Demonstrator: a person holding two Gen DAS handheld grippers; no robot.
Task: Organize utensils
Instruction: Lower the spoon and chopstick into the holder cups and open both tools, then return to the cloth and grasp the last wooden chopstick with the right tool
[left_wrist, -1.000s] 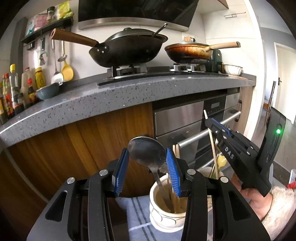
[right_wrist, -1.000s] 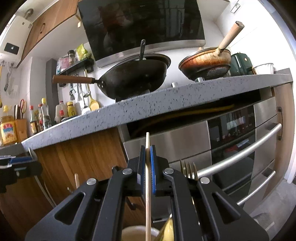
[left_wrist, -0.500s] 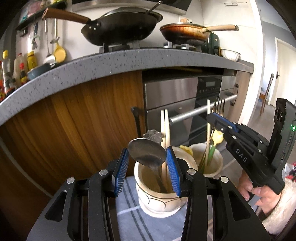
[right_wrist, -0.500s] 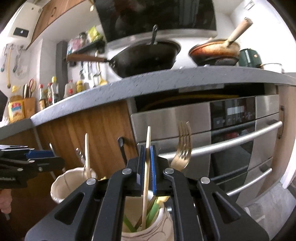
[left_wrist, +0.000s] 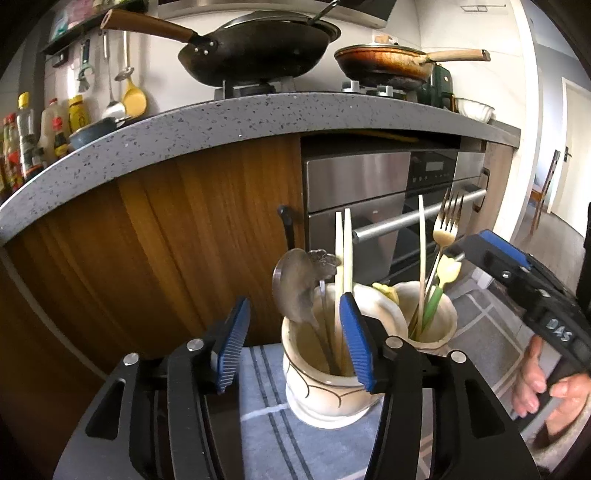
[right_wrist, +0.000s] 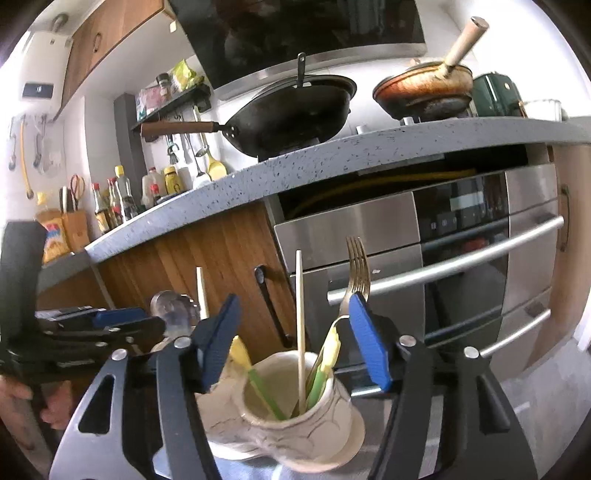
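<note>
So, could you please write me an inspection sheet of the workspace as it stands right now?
Surface: grey striped cloth under both holders.
Job's things: near ceramic holder contains a metal spoon and chopsticks; far ceramic holder contains a single chopstick, a fork and green-handled utensils.
Clutter: nothing seen on the cloth.
Grippers: left gripper open, its jaws have just been opening, spoon free; right gripper open, its jaws have just been opening, chopstick standing free between them.
Cables: nothing seen.
Surroundings: speckled counter, black wok, brown pan, steel oven.
</note>
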